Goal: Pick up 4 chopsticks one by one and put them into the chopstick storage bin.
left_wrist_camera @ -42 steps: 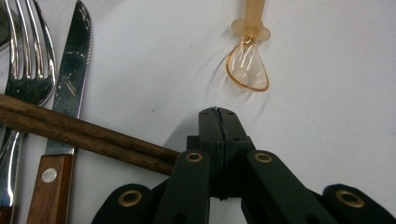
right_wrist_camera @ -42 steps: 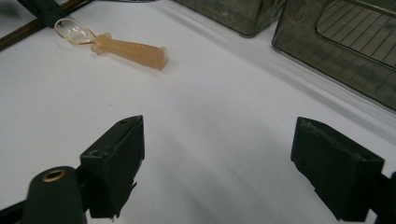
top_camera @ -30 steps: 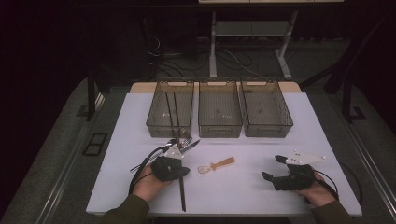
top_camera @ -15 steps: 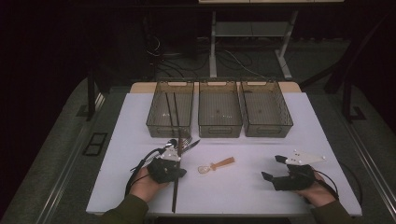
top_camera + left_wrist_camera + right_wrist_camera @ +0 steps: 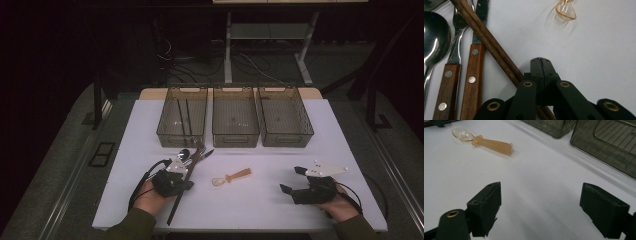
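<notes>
Chopsticks (image 5: pixel 181 187) now steeper, left tongs (image 5: pixel 186 176) clamped.

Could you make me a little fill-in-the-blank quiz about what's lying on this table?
1. The left gripper is shut on a pair of wooden ____.
2. At the far side of the table stand ____ bins in a row.
3. The amber plastic spoon lies between the two ____.
4. The right gripper has its jaws ____.

Missing words: chopsticks; three; grippers; open
</notes>
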The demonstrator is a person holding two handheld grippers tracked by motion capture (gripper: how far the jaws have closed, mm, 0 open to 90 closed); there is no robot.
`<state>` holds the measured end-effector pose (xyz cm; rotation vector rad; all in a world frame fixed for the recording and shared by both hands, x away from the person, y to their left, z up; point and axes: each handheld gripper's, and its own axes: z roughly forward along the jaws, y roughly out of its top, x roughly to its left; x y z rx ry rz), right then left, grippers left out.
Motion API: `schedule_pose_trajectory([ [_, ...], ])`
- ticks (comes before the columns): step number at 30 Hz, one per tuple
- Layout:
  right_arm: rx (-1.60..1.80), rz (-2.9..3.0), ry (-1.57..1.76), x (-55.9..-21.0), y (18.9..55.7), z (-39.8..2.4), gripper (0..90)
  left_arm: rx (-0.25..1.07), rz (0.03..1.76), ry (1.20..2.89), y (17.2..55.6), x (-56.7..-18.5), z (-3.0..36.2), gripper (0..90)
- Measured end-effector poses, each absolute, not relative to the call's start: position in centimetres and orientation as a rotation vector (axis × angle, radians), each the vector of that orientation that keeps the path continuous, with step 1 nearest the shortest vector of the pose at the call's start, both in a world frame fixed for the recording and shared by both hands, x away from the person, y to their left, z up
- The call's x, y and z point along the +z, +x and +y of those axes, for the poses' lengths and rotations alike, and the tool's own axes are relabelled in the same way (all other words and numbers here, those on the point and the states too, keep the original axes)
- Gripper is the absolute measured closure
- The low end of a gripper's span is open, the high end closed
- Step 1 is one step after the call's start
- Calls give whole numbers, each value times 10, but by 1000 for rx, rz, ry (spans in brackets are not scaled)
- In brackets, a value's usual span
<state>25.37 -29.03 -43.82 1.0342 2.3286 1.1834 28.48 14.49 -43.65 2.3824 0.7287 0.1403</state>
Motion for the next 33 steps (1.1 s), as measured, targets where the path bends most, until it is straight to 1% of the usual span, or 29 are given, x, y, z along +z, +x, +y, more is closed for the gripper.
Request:
schedule_pose_trajectory([
  [5, 1185, 2329, 1034, -438, 254, -290, 177, 162, 709, 2400, 286, -436, 147, 891],
  [7, 1186, 2328, 1035, -438, 254, -290, 177, 166, 735, 2396, 286, -435, 149, 891],
  [20, 1183, 2332, 1034, -438, 254, -290, 176, 190, 736, 2405, 287, -435, 154, 890],
  [27, 1185, 2332, 1034, -438, 253, -290, 177, 167, 754, 2336, 287, -431, 158, 841],
  [33, 1184, 2333, 1031, -438, 253, -290, 177, 231, 799, 2262, 287, -424, 167, 776],
])
